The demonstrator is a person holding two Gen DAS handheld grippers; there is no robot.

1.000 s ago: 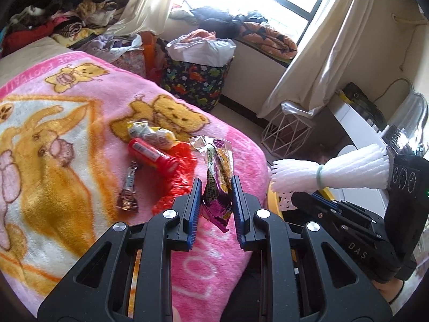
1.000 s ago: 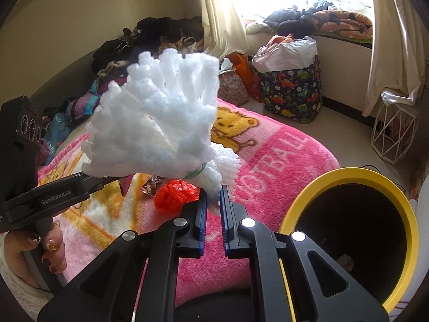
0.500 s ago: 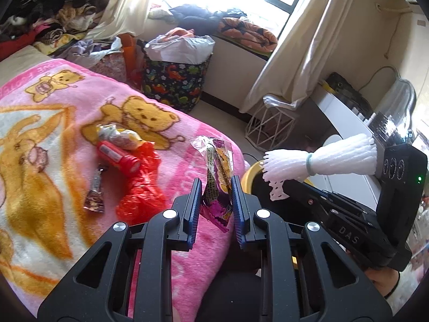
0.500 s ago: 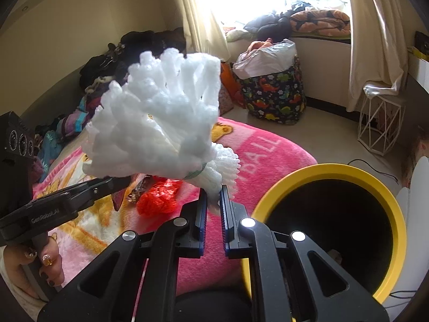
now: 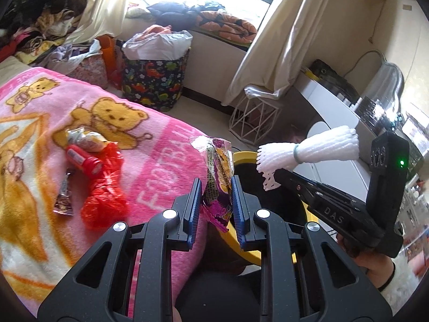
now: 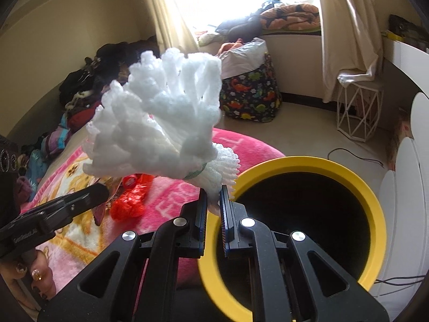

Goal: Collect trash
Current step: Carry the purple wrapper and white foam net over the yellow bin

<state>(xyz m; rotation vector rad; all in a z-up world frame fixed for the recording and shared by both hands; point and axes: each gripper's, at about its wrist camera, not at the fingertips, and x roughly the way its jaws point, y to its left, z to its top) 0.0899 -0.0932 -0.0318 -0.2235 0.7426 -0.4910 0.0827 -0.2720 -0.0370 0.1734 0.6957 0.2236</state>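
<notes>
My left gripper (image 5: 214,185) is shut on a purple and yellow snack wrapper (image 5: 218,171) and holds it over the bed edge, next to the yellow-rimmed black bin (image 5: 242,157). My right gripper (image 6: 213,190) is shut on a white foam net bundle (image 6: 158,118) tied with a green band, held at the bin's left rim (image 6: 308,161); the bundle also shows in the left wrist view (image 5: 308,153). On the pink bear blanket (image 5: 161,145) lie a red plastic bag (image 5: 107,185), a red tube (image 5: 83,161), a crumpled yellow wrapper (image 5: 85,136) and a small dark wrapper (image 5: 64,198).
A dinosaur-print basket (image 5: 152,80) with a white bag stands on the floor by the window. A white wire stool (image 5: 254,120) stands by the curtain. A white desk (image 5: 335,107) is at the right. Clothes are piled (image 6: 93,86) behind the bed.
Both grippers have moved right toward the bin with their loads. The bin's opening now fills more of the right wrist view, and the trash on the blanket has slid left.
</notes>
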